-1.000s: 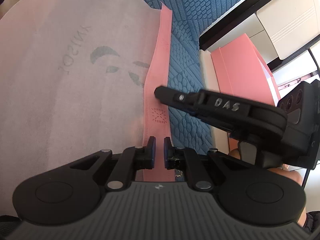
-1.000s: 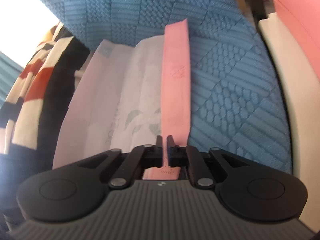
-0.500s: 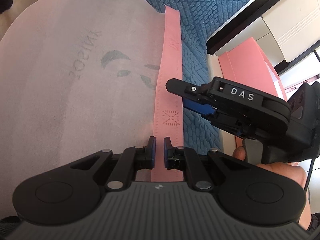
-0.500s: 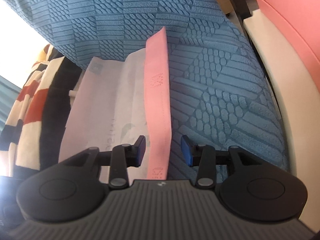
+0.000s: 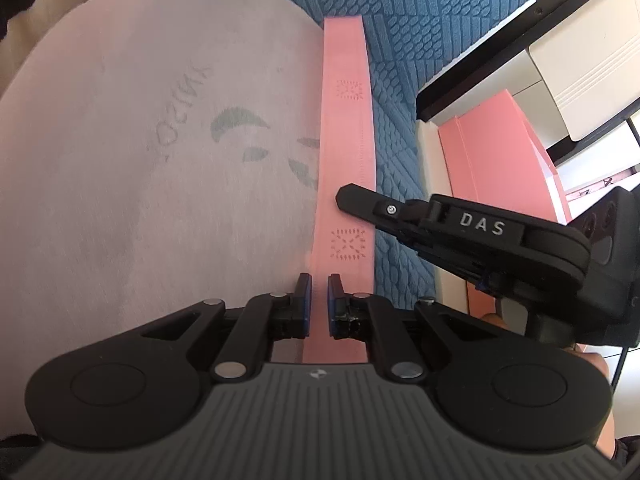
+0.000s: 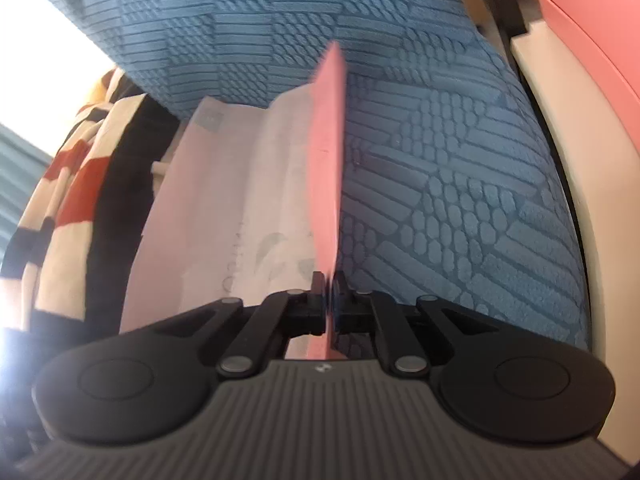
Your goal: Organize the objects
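Note:
A white non-woven bag [image 5: 140, 168] with a green leaf print and a pink strap [image 5: 346, 128] along its edge lies on a blue textured cushion [image 5: 400, 32]. My left gripper [image 5: 319, 284] is shut on the bag's edge beside the strap. My right gripper [image 5: 340, 200] reaches in from the right and touches the strap's edge. In the right wrist view the right gripper [image 6: 329, 280] is shut on the pink strap [image 6: 328, 152], which stands edge-on; the bag [image 6: 240, 184] spreads to its left.
A pink folder or box [image 5: 492, 152] sits on a cream surface [image 5: 428, 160] to the right of the cushion. A black-edged cabinet [image 5: 560, 60] stands behind it. A striped red, black and cream cloth [image 6: 68, 200] lies left of the bag.
My right gripper was shut on the strap a second ago, opened half a second ago, and has shut on it again with the strap turned edge-on. My left gripper kept its hold.

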Motion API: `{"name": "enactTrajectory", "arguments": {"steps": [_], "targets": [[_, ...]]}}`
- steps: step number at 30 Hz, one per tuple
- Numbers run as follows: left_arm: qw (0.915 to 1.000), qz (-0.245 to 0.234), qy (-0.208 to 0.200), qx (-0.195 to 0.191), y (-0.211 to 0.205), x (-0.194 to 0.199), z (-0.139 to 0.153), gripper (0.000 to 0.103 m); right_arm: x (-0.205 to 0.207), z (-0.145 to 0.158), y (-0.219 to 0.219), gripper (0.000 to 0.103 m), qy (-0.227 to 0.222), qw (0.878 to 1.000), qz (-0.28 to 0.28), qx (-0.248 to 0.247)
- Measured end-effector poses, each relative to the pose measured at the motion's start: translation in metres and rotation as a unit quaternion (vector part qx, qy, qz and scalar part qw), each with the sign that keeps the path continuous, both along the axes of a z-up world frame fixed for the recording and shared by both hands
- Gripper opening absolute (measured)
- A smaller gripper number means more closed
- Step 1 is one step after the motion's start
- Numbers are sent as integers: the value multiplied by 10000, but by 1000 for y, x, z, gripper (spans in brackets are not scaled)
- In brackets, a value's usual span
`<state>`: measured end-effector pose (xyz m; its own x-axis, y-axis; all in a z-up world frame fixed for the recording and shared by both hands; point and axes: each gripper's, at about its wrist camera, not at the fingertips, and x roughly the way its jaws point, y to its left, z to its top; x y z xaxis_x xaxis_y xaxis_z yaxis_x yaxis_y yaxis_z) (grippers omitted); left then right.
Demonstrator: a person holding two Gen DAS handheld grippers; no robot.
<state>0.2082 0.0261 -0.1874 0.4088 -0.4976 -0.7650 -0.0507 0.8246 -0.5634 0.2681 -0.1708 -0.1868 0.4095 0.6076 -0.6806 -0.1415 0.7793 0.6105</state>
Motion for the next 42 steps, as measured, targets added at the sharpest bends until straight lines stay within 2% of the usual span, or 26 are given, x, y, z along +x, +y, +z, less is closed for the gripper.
{"name": "enactTrajectory", "arguments": {"steps": [6,7,9,11,15,19,22,25,29,32,35,42], "targets": [[9992,-167,-332,-122,-1,-5,11,12,0,4,-1,4,-58,10000,-33,-3],[9989,-243,-357,-176,-2,-6,13,15,0,3,-2,4,-42,10000,-54,10],[9983,-352,-396,-221,-7,-6,13,39,0,3,-3,4,-17,10000,-76,23],[9974,-477,-521,-112,-13,-8,17,48,0,3,-3,4,-7,10000,-76,25],[9957,-628,-684,-66,-22,-9,20,48,0,3,-3,4,23,9999,-93,54],[9945,-711,-733,214,-32,-9,20,48,0,3,-4,4,71,9998,-103,120],[9941,-712,-666,472,-38,-7,17,47,0,2,-7,4,136,9996,-141,202],[9951,-547,-615,543,-34,-6,15,34,-3,4,-6,4,109,9997,-189,102],[9962,-388,-680,377,-28,-8,18,20,-5,7,-1,5,15,9998,-176,-52],[9974,-261,-633,223,-23,-10,18,14,-6,9,1,6,-47,9998,-164,-130],[9979,-136,-627,53,-18,-13,19,10,-8,12,5,7,-163,9996,-104,-217],[9972,222,-589,-394,-2,-31,10,7,-15,24,3,8,-493,9988,25,16]]}}
